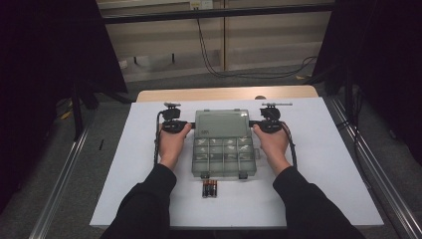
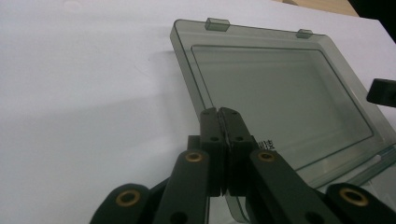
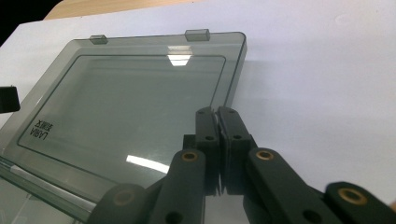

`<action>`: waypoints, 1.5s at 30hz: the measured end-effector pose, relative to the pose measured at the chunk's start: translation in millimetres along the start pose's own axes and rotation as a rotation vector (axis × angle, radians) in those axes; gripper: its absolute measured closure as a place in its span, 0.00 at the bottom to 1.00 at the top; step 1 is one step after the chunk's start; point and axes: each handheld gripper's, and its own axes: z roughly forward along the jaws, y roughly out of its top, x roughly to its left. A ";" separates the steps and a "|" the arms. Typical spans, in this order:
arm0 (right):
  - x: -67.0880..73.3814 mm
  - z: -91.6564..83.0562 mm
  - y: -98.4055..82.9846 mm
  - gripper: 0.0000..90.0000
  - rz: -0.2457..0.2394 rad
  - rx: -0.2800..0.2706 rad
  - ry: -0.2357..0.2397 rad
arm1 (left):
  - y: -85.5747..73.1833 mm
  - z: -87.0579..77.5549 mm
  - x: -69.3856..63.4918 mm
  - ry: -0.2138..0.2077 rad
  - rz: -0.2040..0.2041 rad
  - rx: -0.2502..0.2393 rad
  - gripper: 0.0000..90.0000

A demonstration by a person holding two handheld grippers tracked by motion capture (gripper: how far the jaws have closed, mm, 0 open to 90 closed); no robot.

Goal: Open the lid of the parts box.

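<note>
left tool (image 2: pixel 219 112) jaws closed, right tool (image 3: pixel 215 110) jaws closed

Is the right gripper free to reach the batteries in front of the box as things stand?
Probably not yet: the right gripper is shut on the lid edge. The batteries lie bare on the mat near the person's forearms.

Bare sheet (image 1: pixel 323 164) lay free left and right of the box (image 1: pixel 224 154). Open lid (image 1: pixel 222 123) blocked the far centre; batteries (image 1: pixel 209 189) sat just before the box's near edge.
</note>
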 end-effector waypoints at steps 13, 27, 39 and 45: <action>6.1 -21.0 -8.9 0.00 -0.163 -0.124 0.050 | -0.7 -17.8 -16.4 -0.009 0.102 -0.020 0.20; 10.6 -58.5 -26.8 0.00 -0.251 -0.223 0.056 | -15.6 -41.6 -26.1 -0.016 0.176 -0.014 0.00; -0.4 -85.3 -45.1 0.00 -0.273 -0.275 0.060 | -31.9 -57.6 -34.5 -0.054 0.211 -0.016 0.00; -5.6 -97.9 -55.4 0.00 -0.294 -0.298 0.059 | -38.4 -65.5 -42.2 -0.072 0.220 -0.013 0.00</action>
